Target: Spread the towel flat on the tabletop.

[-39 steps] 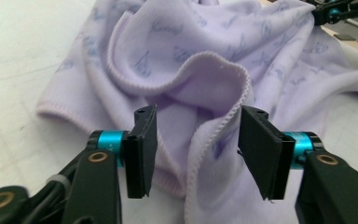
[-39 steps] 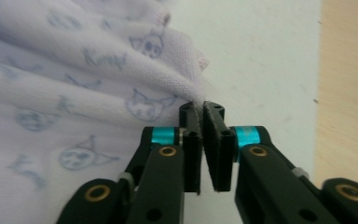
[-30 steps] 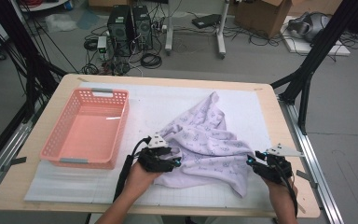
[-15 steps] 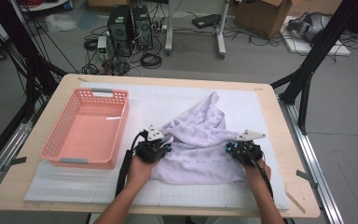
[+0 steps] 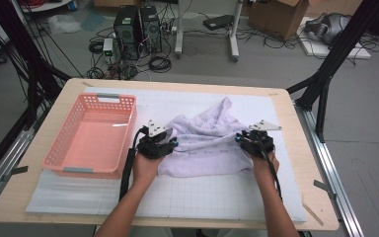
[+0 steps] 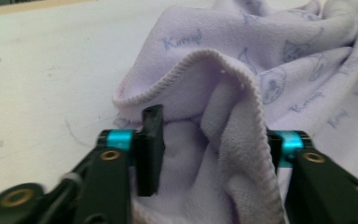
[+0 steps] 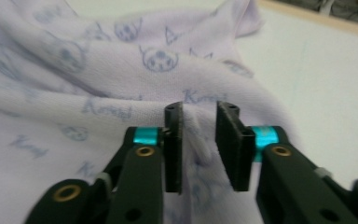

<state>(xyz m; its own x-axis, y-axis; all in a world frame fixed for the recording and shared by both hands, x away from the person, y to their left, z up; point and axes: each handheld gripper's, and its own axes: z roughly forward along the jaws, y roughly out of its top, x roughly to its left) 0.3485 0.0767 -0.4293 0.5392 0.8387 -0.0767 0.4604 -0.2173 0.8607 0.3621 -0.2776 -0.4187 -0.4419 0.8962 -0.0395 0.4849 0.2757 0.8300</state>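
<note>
A lilac towel printed with cat faces lies rumpled on the white mat. My left gripper is at its left edge and my right gripper at its right edge, both lying low on the table. In the left gripper view the gripper has just been opening: its jaws stand wide, with a hemmed fold of towel loose between them and draped against the right one. In the right gripper view the gripper has also just been opening: a soft ridge of towel sits in the narrow gap, not pinched.
A pink plastic basket stands on the left of the table, close beside my left hand. The white gridded mat is bare in front of the towel. The table's right edge lies beyond my right forearm.
Both hands have moved away from the person, the right one also leftward. The towel's near right part has been drawn in, leaving the cloth more bunched. Both grippers closed and have opened again.
</note>
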